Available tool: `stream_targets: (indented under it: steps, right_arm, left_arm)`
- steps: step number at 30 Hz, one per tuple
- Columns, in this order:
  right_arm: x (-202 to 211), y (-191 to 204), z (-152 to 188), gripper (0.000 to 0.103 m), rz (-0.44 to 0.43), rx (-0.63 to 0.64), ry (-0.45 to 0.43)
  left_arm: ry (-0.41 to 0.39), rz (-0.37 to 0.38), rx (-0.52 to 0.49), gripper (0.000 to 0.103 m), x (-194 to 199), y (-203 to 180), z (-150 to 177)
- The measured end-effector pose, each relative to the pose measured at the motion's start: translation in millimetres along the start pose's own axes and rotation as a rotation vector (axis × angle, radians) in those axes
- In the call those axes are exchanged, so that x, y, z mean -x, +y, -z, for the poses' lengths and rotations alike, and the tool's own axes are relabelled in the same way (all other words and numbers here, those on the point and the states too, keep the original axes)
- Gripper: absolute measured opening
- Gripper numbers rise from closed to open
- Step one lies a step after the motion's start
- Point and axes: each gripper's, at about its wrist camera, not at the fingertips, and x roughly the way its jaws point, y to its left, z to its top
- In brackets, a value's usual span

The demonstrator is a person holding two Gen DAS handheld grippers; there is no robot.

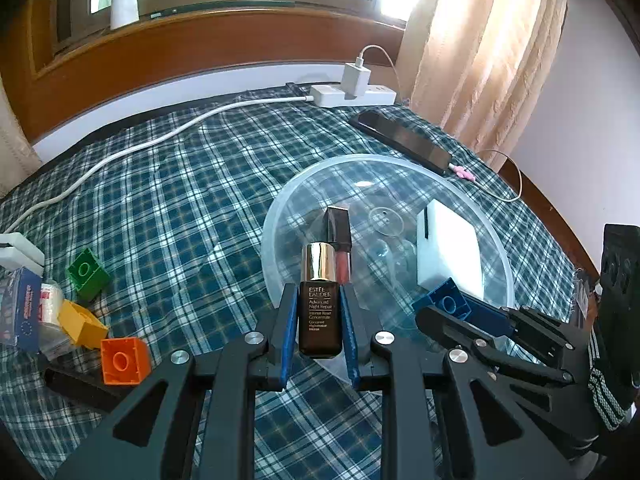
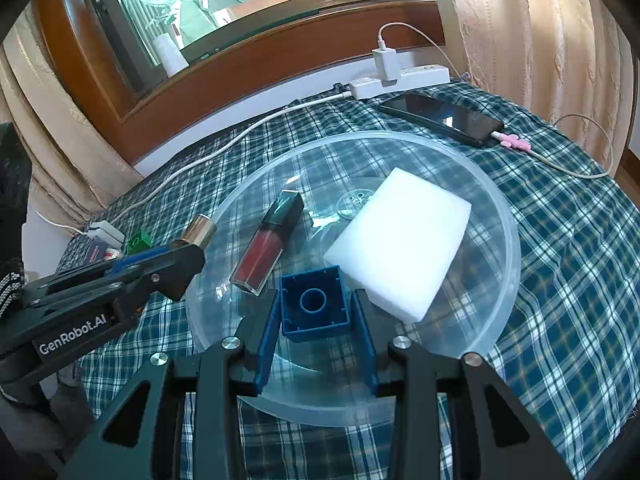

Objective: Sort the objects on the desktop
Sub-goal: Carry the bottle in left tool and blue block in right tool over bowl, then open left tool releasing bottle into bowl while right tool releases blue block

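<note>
Left gripper (image 1: 319, 312) clamps a dark gold-capped serum bottle (image 1: 319, 304), right gripper (image 2: 316, 312) a blue plastic brick (image 2: 314, 304), both poised at the clear round bowl's (image 2: 508, 216) six-o'clock rim, likely for dropping.

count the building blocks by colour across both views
blue: 1, blue block between the right gripper jaws, over the clear bowl
green: 1, green block on the cloth
yellow: 1, yellow block on the cloth
orange: 1, orange block on the cloth
total: 4
</note>
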Motion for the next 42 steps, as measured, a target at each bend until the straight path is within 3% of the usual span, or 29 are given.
stream_targets:
  steps: [3, 8, 9, 14, 42]
  right_arm:
    - [2, -3, 0, 0.040, -0.020, -0.025, -0.005]
    - [11, -3, 0, 0.067, -0.052, -0.037, -0.036]
    - [13, -2, 0, 0.068, -0.052, -0.031, -0.046]
    - [17, 2, -1, 0.068, -0.047, -0.016, -0.066]
    - [21, 27, 7, 0.070, -0.074, 0.004, -0.070]
  left_arm:
    - [0.010, 0.021, 0.019, 0.023, -3, 1, -2]
    - [0.033, 0.061, 0.069, 0.023, -8, 6, -5]
    - [0.036, 0.066, 0.076, 0.025, -9, 7, -5]
    - [0.009, 0.074, 0.093, 0.036, -4, 7, -5]
    - [-0.044, -0.021, 0.147, 0.037, 29, 34, 13]
